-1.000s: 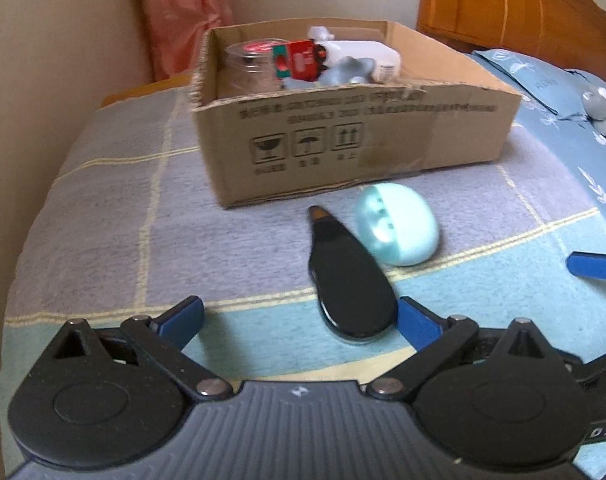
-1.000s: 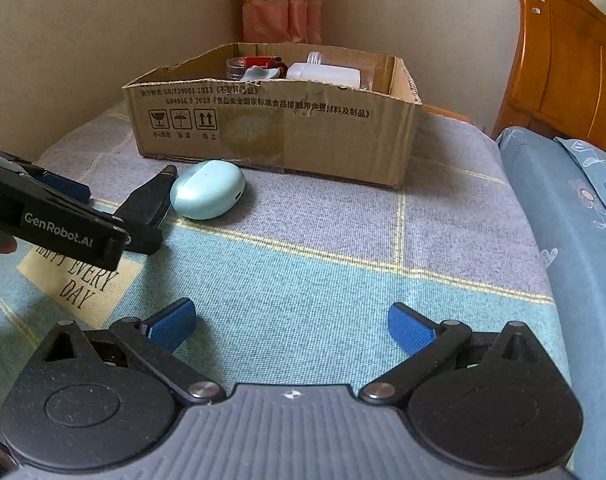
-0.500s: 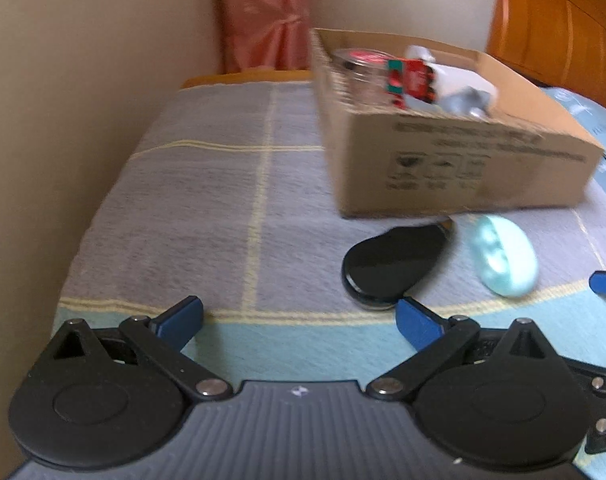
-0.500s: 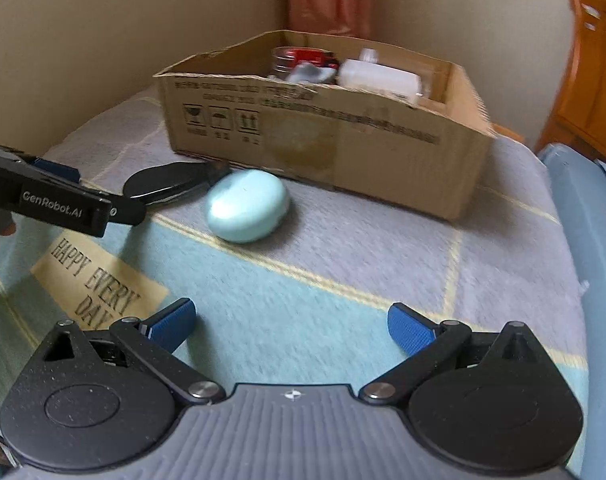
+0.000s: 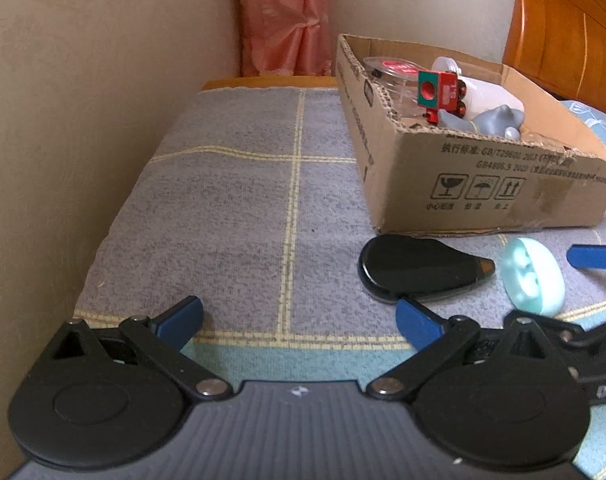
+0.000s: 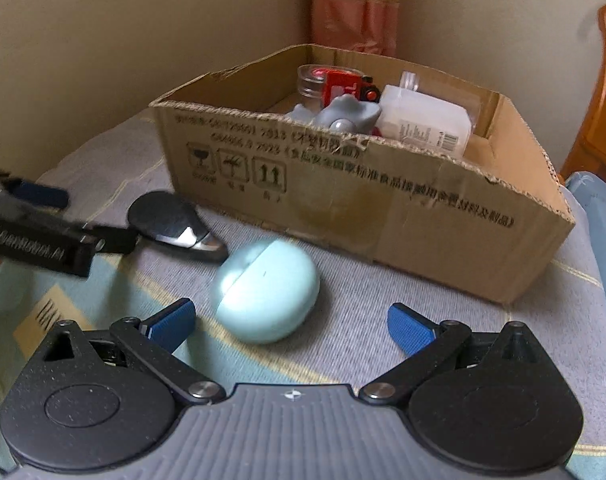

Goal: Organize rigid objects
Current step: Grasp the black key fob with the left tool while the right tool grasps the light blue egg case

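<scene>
1. Left wrist view: the left claw (image 5: pixel 299 318) is spread wide and empty above the grey checked bed cover (image 5: pixel 231 208). The flat black teardrop-shaped object (image 5: pixel 419 268) lies just beyond its right finger, in front of the open cardboard box (image 5: pixel 483 184).
2. Right wrist view: the right claw (image 6: pixel 291 322) is spread wide and empty. The pale-blue egg-shaped plastic case (image 6: pixel 267 292) lies between its fingers, near the box.

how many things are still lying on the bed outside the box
2. The black flat object lies before the cardboard box; the mint oval case sits beside it, ahead of the open right claw. Others may be hidden.
</scene>
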